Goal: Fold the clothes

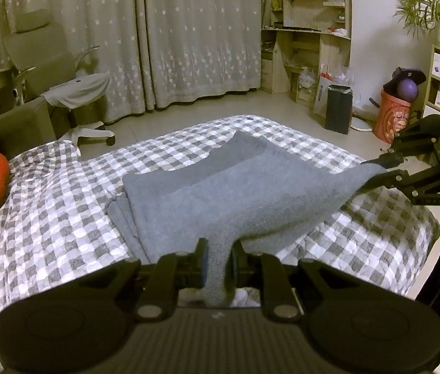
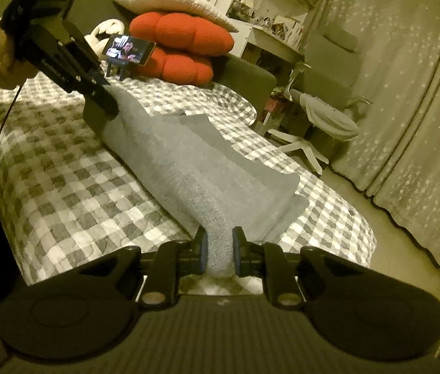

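Towel: grey, partly folded, lying on checked bed.
Left gripper: fingers clamped on one towel corner.
Right gripper: fingers clamped on the other corner.

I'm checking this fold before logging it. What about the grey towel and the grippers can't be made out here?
- Left wrist view: the corner held by the left gripper is hidden between its fingers.
- Left wrist view: the right gripper is cut off by the edge.
- Right wrist view: the grey towel hides its lower layers.
- Right wrist view: the phone screen is too small to read.
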Tool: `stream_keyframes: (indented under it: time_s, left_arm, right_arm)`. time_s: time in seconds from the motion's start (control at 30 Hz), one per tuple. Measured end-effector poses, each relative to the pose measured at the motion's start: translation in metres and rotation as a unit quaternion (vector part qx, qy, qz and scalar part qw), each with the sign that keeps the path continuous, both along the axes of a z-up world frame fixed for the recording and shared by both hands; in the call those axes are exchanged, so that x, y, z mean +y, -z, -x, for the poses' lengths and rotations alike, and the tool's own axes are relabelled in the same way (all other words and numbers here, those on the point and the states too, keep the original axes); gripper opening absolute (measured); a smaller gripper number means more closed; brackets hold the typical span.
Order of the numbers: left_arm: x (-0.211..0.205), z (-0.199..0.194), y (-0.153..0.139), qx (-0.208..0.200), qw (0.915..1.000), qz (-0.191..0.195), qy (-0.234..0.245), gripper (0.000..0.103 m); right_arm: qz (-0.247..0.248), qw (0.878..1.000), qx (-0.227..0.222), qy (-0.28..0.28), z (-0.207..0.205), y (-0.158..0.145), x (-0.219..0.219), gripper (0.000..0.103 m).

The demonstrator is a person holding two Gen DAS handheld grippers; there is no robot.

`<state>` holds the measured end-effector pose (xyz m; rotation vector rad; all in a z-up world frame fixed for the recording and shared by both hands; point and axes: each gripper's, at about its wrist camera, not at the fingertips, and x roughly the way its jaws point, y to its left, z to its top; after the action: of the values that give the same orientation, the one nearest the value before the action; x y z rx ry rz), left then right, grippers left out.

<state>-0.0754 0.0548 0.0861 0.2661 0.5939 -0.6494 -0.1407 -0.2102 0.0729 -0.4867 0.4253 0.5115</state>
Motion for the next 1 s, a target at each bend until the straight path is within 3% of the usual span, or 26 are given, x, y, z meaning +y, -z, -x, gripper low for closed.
stream_keyframes:
  time_s: [0.17, 0.57, 0.73, 1.0]
  left_arm:
    - [0.007, 0.005, -0.012, -0.014, 0.9997, 0.018, 0.002, 0.015]
    - [0.014, 0.033, -0.03, -0.065, 0.9949, 0.031, 0.07, 0.014]
    - [0.003, 0.025, -0.016, -0.046, 0.9963, 0.003, 0.072, 0.014]
    - [0.014, 0.02, -0.016, -0.026, 0.9972, 0.035, 0.06, 0.014]
  right_arm:
    - [-0.051, 0.999, -0.002, -0.01, 0.005, -0.013, -0.011, 0.014]
    - [-0.093, 0.995, -0.012, -0.025, 0.022, -0.028, -0.028, 0.013]
    - [-0.079, 0.997, 0.003, -0.016, 0.016, -0.021, -0.027, 0.013]
    - [-0.089, 0.996, 0.001, -0.018, 0.01, -0.025, -0.027, 0.013]
